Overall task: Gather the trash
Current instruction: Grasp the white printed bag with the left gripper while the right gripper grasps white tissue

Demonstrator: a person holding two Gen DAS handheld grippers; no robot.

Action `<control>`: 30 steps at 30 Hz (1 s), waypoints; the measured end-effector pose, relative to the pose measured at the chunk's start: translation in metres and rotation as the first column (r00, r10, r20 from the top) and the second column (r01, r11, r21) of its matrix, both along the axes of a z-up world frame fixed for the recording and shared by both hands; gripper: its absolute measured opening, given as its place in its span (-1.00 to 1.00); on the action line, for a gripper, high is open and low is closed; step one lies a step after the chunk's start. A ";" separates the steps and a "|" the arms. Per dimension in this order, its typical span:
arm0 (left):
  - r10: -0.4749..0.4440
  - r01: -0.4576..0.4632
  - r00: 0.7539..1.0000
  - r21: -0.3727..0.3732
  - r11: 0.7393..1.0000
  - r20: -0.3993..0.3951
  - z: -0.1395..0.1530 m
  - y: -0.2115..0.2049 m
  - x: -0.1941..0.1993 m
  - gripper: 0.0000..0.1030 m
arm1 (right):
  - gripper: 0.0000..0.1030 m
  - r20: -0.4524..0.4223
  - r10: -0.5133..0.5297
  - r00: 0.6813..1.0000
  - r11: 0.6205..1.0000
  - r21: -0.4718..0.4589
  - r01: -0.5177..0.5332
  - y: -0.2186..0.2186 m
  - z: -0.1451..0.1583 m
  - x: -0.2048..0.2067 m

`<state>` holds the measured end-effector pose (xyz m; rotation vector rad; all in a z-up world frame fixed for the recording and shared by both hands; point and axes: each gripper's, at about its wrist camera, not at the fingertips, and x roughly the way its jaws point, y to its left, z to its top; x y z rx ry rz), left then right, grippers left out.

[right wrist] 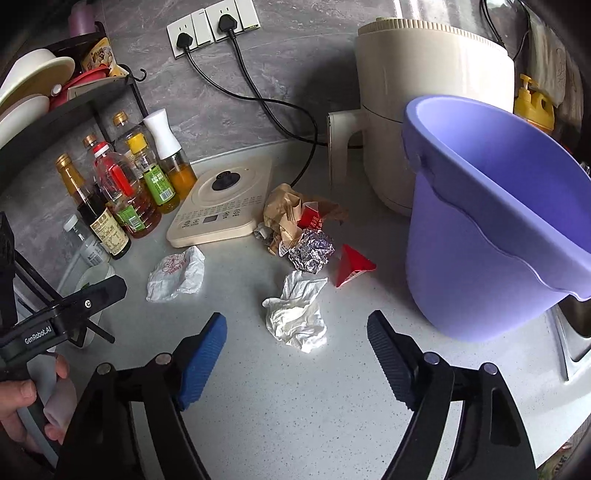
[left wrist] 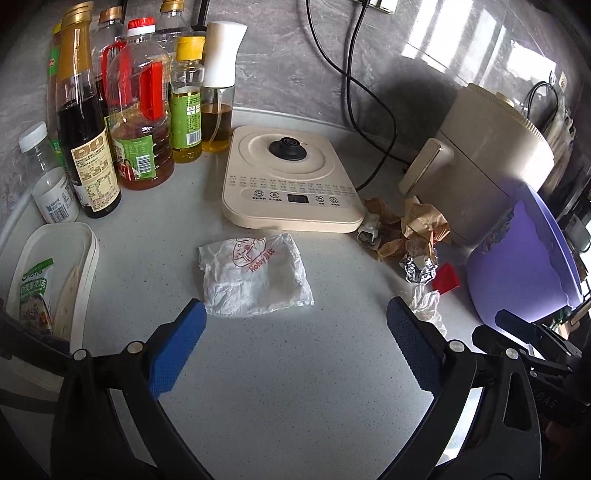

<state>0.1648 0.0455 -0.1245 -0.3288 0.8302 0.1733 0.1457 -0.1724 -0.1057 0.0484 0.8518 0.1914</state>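
Both grippers poised over scattered trash on the countertop [right wrist: 295, 406]
Left gripper [left wrist: 295, 321] spread before printed wrapper [left wrist: 255, 275]; right gripper [right wrist: 297, 334] spread around crumpled tissue [right wrist: 295, 317], purple bucket [right wrist: 480, 221] beside, presumably for deposit

1. it's a home kitchen, a speckled countertop [left wrist: 280, 369] running up against a grey stone-look wall.
2. cooking oil and sauce bottles [left wrist: 140, 122] crowd the back corner.
3. a cream induction hob [left wrist: 291, 177] sits plugged into wall sockets [right wrist: 210, 27].
4. bowls [right wrist: 33, 81] stack on a black rack, air fryer [right wrist: 436, 110] alongside.
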 end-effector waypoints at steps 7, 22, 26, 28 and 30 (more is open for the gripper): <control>0.017 -0.018 0.999 -0.016 1.000 -0.050 -0.021 0.015 0.024 0.73 | 0.23 -0.085 0.069 0.994 0.996 -0.044 -0.073 0.019 -0.026 0.026; 0.038 -0.027 0.987 0.070 0.997 -0.157 -0.057 0.033 0.066 -0.16 | -0.60 -0.230 0.147 0.962 0.964 -0.184 -0.192 0.054 -0.071 0.088; 0.008 0.010 0.986 0.102 0.995 -0.167 -0.056 0.029 0.067 -0.84 | -0.69 -0.219 0.193 0.956 0.960 -0.159 -0.230 0.067 -0.068 0.095; 0.017 -0.001 0.988 0.108 0.994 -0.153 -0.052 0.030 0.062 -0.91 | -0.70 -0.215 0.206 0.955 0.960 -0.146 -0.240 0.072 -0.067 0.096; 0.024 -0.011 0.991 0.106 0.994 -0.129 -0.046 0.030 0.056 -0.92 | -0.70 -0.215 0.216 0.952 0.959 -0.138 -0.249 0.076 -0.067 0.094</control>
